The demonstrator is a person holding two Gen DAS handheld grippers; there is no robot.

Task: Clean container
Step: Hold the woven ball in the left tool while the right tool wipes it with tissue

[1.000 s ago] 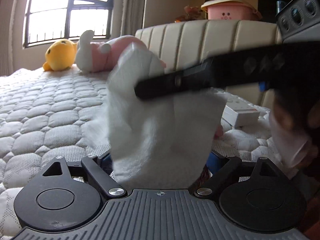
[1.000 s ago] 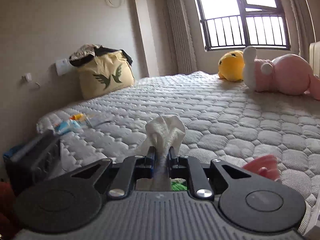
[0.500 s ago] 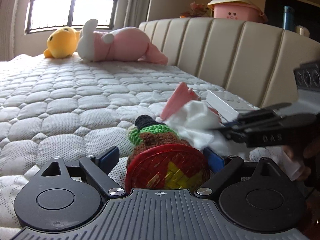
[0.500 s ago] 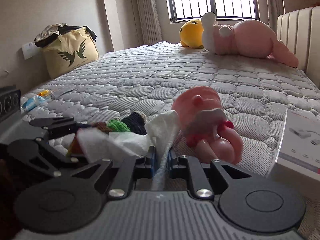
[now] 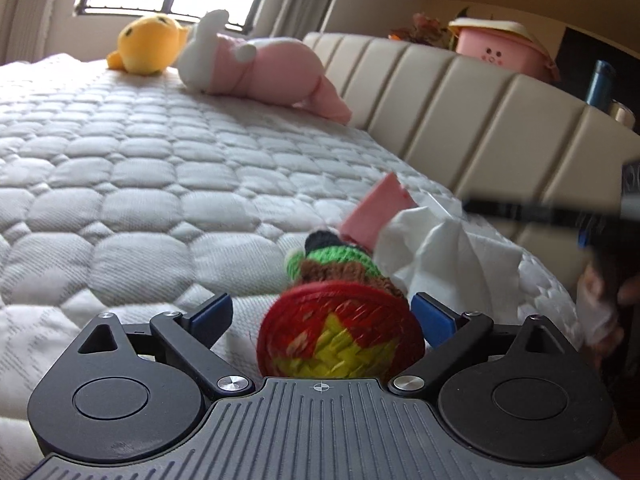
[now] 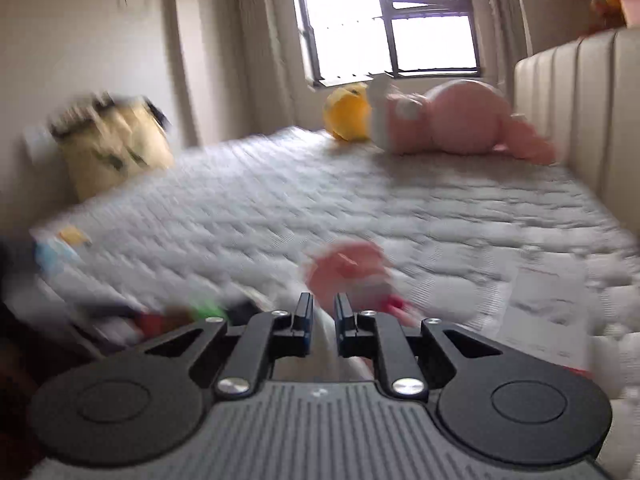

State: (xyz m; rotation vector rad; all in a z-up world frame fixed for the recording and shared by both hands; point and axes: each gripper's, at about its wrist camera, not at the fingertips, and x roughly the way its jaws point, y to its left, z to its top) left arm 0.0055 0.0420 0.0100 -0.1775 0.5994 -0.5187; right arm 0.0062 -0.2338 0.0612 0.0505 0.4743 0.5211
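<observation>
- My left gripper (image 5: 322, 316) is black with blue pads (image 5: 211, 313).
- The woven container (image 5: 340, 334) between them has a red rim and a yellow base, with green, brown and black knit bands.
- The tissue (image 5: 452, 256) is white.
- The mattress (image 5: 140, 184) is pale grey, quilted in hexagons.
- One plush toy (image 5: 146, 46) is yellow, the other plush rabbit (image 5: 260, 70) pink and white.
- The headboard (image 5: 472, 112) is cream, in vertical panels.

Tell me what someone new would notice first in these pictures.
Probably the red and yellow woven container lying between the open left tongs, with a white tissue crumpled just past it on the quilted bed. Next, the yellow plush and pink plush by the window.
</observation>
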